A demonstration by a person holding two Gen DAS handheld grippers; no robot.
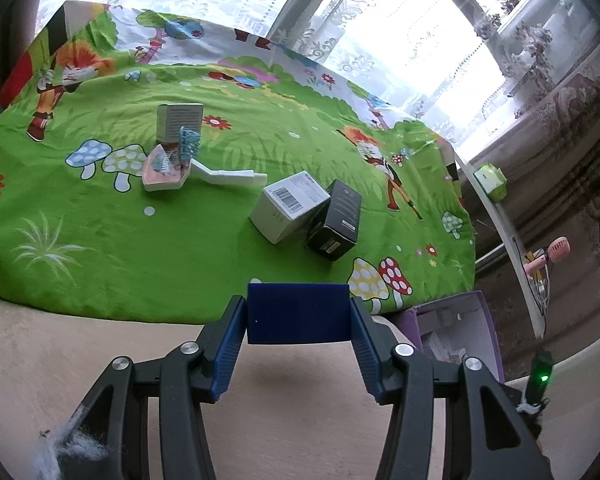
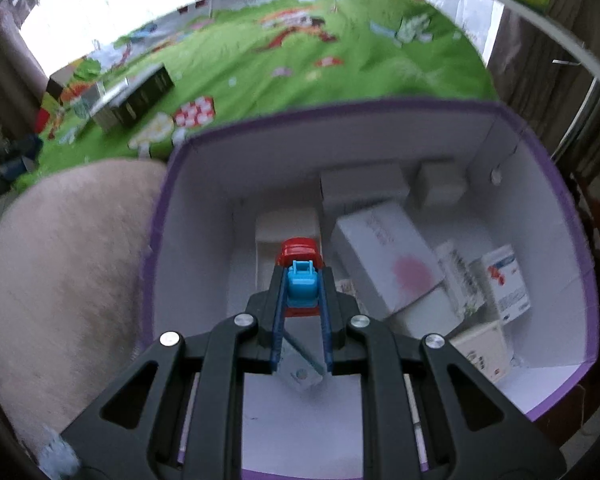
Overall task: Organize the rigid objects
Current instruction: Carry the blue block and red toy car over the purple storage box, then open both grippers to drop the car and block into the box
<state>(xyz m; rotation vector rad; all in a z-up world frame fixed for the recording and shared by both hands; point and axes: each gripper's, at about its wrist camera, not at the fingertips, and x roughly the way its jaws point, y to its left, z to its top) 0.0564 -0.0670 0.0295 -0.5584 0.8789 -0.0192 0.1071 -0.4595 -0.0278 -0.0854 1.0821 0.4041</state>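
2 tools (image 1: 298, 316) (image 2: 302, 284), loaded, nr box rim (image 2: 340, 114).

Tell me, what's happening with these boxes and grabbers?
A person is tidying small things off a green blanket into a purple bin. The right tool is shut on a red and blue toy and holds it over the bin, which already holds several cartons. The left tool grips a blue box near the blanket's edge. A white box and a black box lie on the blanket.
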